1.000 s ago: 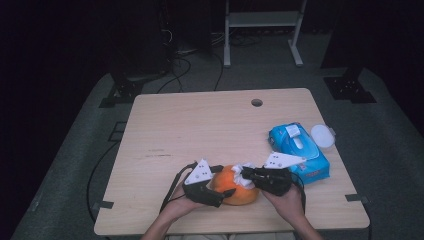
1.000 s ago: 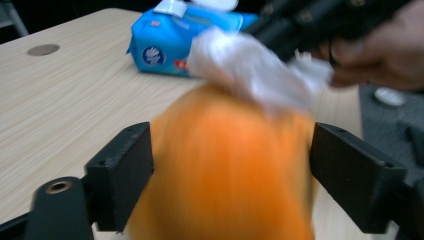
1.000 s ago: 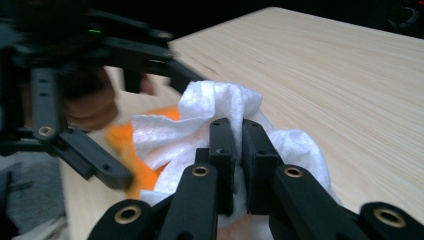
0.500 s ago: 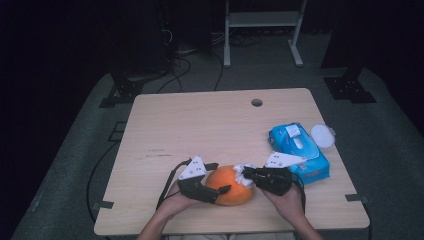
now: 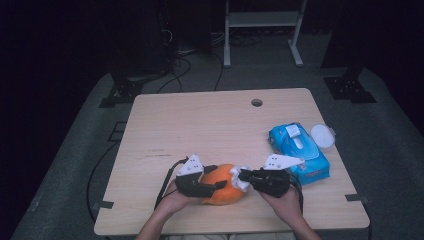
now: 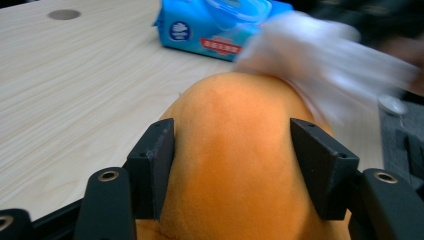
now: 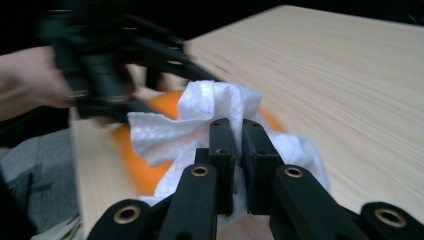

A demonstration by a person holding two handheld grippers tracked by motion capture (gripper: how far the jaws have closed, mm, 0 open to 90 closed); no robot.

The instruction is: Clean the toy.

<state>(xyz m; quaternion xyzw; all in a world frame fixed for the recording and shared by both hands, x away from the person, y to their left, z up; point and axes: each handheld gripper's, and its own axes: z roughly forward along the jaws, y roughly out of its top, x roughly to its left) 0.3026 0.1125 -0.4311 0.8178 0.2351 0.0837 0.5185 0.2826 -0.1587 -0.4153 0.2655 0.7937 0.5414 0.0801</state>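
Left tool (image 6: 232, 167) just closing onto the orange ball (image 6: 240, 165), pads at its two flanks; right tool (image 7: 239, 145) clamped on a white tissue (image 7: 210, 112) against it. Ball at near table (image 5: 210, 125) edge, seemingly soft, fuzzy, light; best gripped across its widest part.
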